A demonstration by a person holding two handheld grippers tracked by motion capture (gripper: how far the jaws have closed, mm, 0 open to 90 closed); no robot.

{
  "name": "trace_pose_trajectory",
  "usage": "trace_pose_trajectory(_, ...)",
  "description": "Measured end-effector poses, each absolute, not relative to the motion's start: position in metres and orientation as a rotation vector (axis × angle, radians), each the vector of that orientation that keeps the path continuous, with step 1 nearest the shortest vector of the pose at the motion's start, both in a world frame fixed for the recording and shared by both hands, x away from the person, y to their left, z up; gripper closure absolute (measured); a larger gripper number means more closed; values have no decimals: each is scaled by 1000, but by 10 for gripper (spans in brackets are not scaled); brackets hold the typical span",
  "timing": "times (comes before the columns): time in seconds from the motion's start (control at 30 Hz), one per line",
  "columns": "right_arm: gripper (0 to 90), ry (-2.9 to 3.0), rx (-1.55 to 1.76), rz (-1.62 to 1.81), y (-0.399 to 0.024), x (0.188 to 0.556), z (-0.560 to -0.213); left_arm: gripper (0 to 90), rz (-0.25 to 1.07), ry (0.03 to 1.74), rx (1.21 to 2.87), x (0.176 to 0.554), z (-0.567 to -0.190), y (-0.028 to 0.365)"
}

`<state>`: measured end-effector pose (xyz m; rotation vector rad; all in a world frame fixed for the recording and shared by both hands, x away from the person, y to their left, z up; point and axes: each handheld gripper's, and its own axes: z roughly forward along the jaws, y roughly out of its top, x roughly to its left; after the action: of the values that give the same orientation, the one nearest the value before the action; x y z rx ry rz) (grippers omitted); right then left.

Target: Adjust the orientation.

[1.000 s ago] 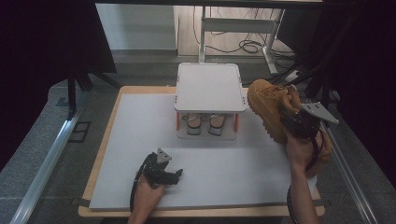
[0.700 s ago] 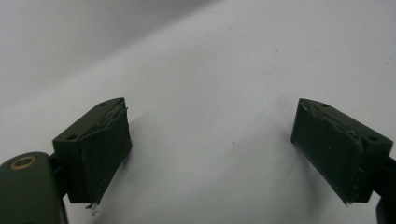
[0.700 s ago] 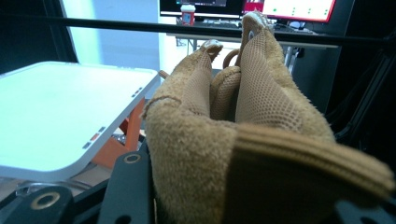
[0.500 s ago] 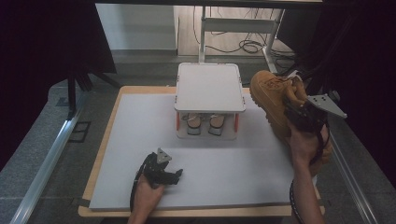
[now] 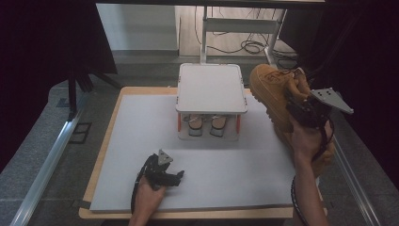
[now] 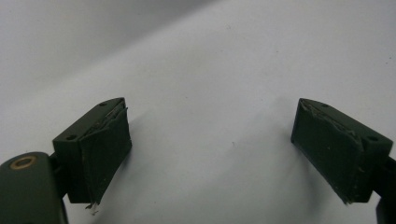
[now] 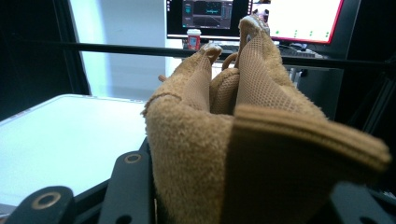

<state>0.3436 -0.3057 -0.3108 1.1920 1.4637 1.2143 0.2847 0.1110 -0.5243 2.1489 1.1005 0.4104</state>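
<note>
A tan suede boot (image 5: 270, 89) hangs in the air at the right of a white two-tier rack (image 5: 211, 89), its toe about level with the rack's top. My right gripper (image 5: 295, 107) is shut on the boot's collar; in the right gripper view the collar (image 7: 224, 140) is pinched between the black jaws of my right gripper (image 7: 238, 198). My left gripper (image 5: 175, 177) rests on the white mat (image 5: 141, 141) near the front edge. In the left gripper view, my left gripper (image 6: 210, 149) stands open with only bare mat between its fingers.
A pair of light shoes (image 5: 203, 123) sits on the rack's lower shelf. Something tan (image 5: 325, 160), seemingly a second boot, lies under my right hand at the mat's right edge. Monitors (image 7: 299, 18) stand beyond the table. A metal rail (image 5: 47, 160) runs along the left.
My right gripper has lifted the boot a little higher beside the rack. The left gripper has stayed where it was.
</note>
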Motion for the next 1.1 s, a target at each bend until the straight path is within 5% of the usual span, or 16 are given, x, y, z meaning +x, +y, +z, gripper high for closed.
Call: trace_pose_trajectory(1.1, 565, 1526, 1094, 1305, -246, 362, -302, 114, 412, 1099, 2146, 285, -524, 111)
